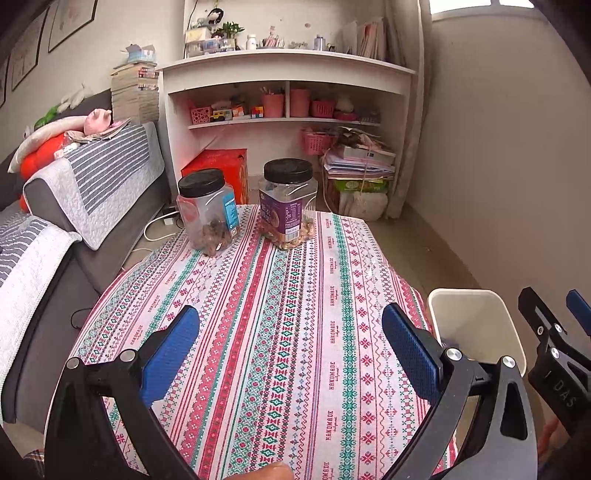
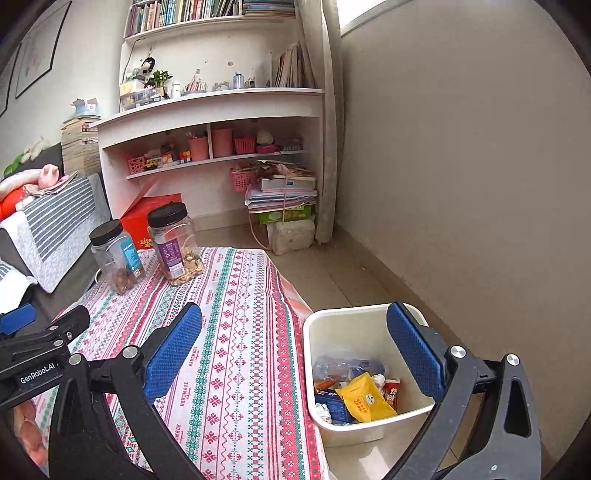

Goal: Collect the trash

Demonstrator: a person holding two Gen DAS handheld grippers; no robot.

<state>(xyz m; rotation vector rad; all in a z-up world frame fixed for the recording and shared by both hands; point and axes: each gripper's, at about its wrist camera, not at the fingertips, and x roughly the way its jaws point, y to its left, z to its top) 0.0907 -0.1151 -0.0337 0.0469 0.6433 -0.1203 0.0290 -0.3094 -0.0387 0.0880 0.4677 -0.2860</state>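
Trash (image 2: 360,395) fills the white bin (image 2: 369,317) at lower right; the counter (image 1: 280,332) holds only two jars (image 1: 286,203). Both tools, left (image 1: 291,354) and right (image 2: 295,350), gape wide, empty. Collection looks nearly complete.

Soft daylight fills the room, coming from a window (image 1: 476,7) high in the far right corner, which is blown out to plain white in both views. The wall (image 2: 461,166) below it is evenly lit and shadows are faint. The clear jars (image 1: 288,203) carry small pale glints. Both fisheye views bend straight lines: the shelf (image 1: 288,61) curves like a bow, and the corners fall to black. Focus is fairly sharp at the centre, softer toward the edges.
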